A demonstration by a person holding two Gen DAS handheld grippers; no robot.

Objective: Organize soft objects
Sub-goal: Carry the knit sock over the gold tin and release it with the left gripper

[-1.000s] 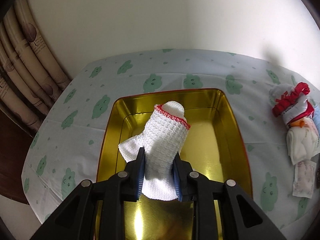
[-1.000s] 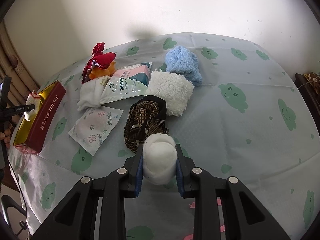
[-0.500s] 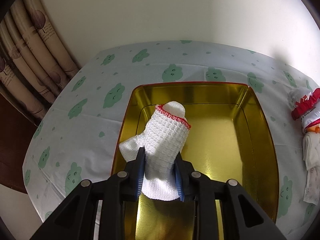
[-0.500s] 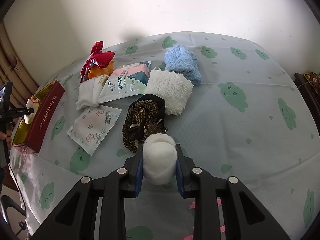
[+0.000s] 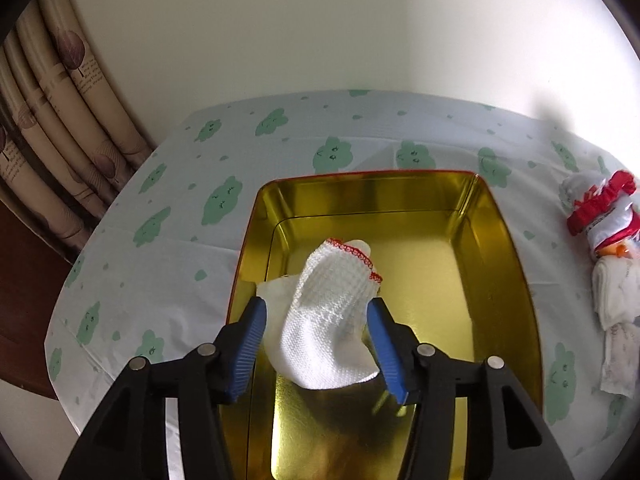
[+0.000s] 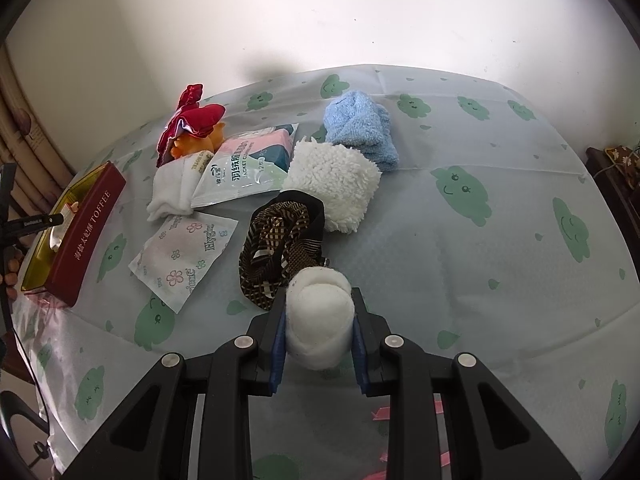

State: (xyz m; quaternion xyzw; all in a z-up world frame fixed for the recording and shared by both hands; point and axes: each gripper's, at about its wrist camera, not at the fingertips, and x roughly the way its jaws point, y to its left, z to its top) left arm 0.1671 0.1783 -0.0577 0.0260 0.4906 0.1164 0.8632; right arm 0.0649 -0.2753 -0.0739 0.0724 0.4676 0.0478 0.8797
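The near end of the gold tin (image 5: 496,240) runs under the left hand-held gripper (image 5: 316,344) and off the bottom edge. Behind the right hand-held gripper (image 6: 319,332), pink scraps (image 6: 380,414) show only between its arms. At its far left, fingers (image 6: 10,270) are cut by the frame edge.

Home setting, looks like a living or bedroom corner. Table (image 6: 500,240) with a pale cloth printed with green smiling clouds, pushed against a plain cream wall (image 6: 320,12). Leaf-print curtains (image 5: 52,120) hang left of the table. On the cloth: household soft goods, namely a blue fluffy towel (image 6: 360,128), wet-wipe packs (image 6: 244,168) beside it, and a red toffee tin (image 6: 86,236) at the table's left edge. Dark wooden furniture (image 6: 612,184) off the table's right side.
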